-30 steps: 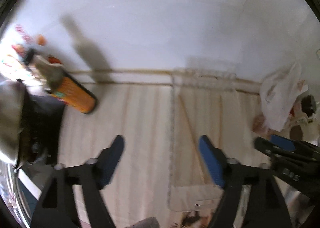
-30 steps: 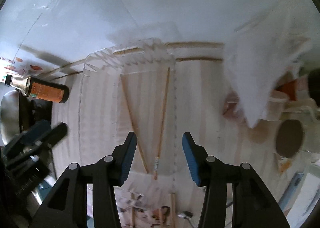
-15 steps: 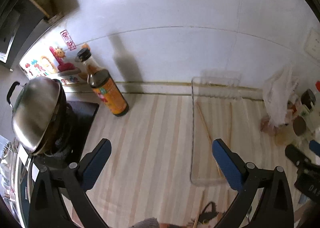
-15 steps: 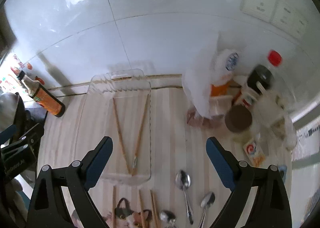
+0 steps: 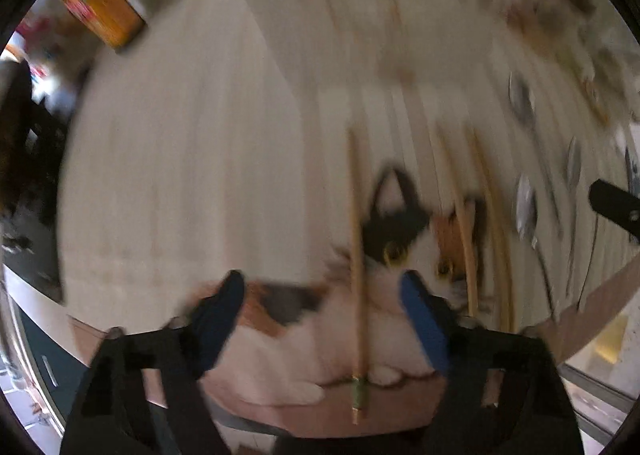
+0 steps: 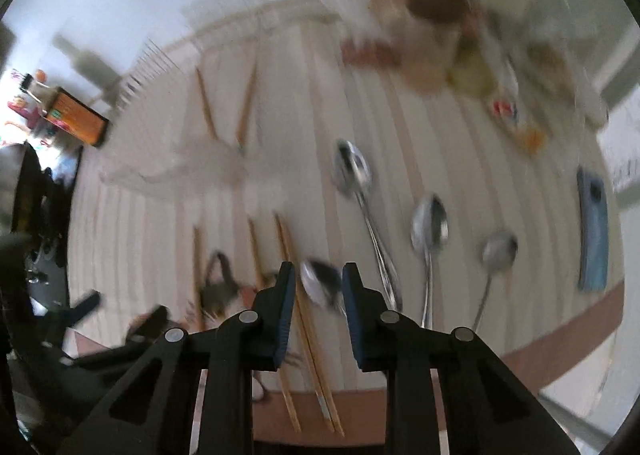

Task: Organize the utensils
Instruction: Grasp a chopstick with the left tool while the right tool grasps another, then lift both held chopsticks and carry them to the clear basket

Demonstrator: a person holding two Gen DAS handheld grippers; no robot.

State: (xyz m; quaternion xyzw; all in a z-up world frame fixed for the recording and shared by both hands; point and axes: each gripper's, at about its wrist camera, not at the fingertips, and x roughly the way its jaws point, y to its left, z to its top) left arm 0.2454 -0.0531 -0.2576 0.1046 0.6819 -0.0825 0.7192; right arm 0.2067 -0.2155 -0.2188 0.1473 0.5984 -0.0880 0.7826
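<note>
1. I am holding my left gripper (image 5: 320,315) low over the striped mat (image 5: 180,155), its jaws spread wide and gripping nothing; a single chopstick (image 5: 356,255) is lying between the blue pads, across the cat picture (image 5: 396,231) printed on the mat.
2. I am keeping my right gripper (image 6: 318,295) with its jaws narrowed to a small gap. A spoon (image 6: 318,281) bowl is showing in that gap, but with the blur I cannot tell whether the pads are touching it; I judge they are not clamping it.
3. Two chopsticks (image 6: 226,107) are already lying inside the clear tray (image 6: 192,159) near the wall, so the sorting is only partly done.
4. Much is remaining outside the tray: loose chopsticks (image 6: 304,315) are lying on the mat just beside my right jaws, and three more spoons (image 6: 430,227) are resting to the right, apart from one another.
5. I am judging the task to be in its early part; the chopstick under my left jaws looks like the next piece to take.
</note>
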